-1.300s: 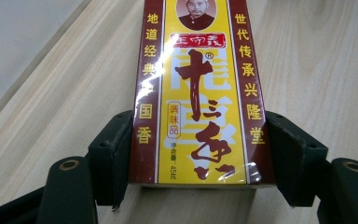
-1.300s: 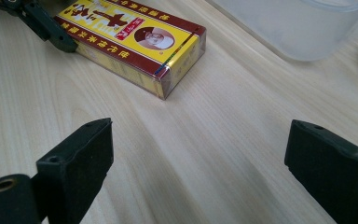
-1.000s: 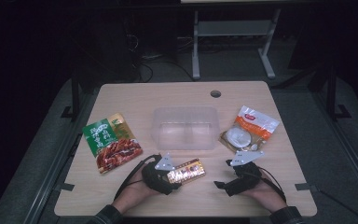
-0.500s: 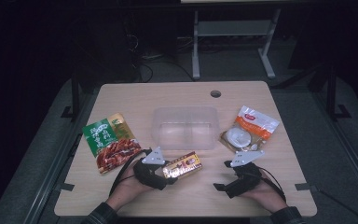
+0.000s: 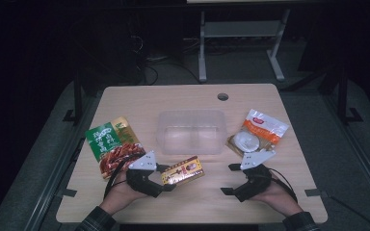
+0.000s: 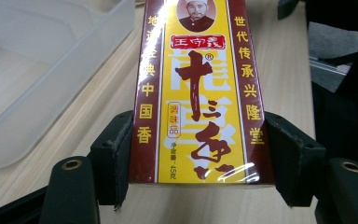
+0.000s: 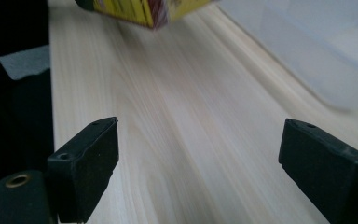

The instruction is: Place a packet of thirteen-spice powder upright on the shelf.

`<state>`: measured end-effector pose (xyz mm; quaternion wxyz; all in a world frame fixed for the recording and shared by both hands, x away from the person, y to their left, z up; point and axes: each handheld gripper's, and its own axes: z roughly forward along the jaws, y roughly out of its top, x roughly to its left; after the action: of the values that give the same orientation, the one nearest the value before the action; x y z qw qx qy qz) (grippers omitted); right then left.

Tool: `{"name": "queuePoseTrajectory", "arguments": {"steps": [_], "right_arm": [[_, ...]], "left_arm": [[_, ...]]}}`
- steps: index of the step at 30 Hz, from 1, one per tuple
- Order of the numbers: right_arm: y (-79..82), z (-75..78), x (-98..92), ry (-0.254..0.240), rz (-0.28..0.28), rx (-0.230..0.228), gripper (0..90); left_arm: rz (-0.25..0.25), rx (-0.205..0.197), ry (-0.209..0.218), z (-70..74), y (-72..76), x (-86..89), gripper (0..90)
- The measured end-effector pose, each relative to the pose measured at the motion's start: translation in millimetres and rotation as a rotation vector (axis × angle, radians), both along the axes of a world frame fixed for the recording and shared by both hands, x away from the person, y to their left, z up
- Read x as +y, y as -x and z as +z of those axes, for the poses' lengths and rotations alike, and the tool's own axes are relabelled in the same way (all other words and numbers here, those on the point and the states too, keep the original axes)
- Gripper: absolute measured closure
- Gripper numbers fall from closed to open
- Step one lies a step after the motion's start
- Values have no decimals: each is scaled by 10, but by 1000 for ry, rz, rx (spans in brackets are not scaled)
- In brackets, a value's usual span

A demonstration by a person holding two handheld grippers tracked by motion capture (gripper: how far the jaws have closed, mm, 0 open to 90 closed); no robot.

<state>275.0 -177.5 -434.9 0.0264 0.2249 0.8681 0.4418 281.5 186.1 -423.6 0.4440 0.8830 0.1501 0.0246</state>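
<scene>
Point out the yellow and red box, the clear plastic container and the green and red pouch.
Yellow and red box [image 6: 200,93], left gripper view, front label.
Clear plastic container [image 5: 191,117], high view, far rim.
Green and red pouch [image 5: 110,144], high view, middle of its face.

The left tool [image 5: 166,180] now carries the yellow spice box [image 5: 183,170] higher and farther from the worktop's [image 5: 183,98] near edge than before.

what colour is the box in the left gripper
Yellow box with dark red side bands and red lettering; clearest in the left gripper view.
</scene>
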Motion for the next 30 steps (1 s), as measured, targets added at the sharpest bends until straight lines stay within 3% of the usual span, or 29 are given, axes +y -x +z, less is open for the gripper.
{"name": "queuePoseTrajectory", "arguments": {"steps": [6, 14, 24, 30], "right_arm": [[-79, 165, 82, -85, 76, -12, 127], [-203, 323, 310, -114, 175, -47, 129], [-325, 315, 602, -139, 287, -24, 138], [-326, 285, 670, -138, 316, -17, 149]], "left_arm": [[-25, -7, 20, 51, 12, 57, 320], [-52, -15, 37, 75, 29, 85, 320], [-82, -18, 50, 88, 52, 78, 321], [-103, -21, 57, 93, 70, 60, 321]]}}
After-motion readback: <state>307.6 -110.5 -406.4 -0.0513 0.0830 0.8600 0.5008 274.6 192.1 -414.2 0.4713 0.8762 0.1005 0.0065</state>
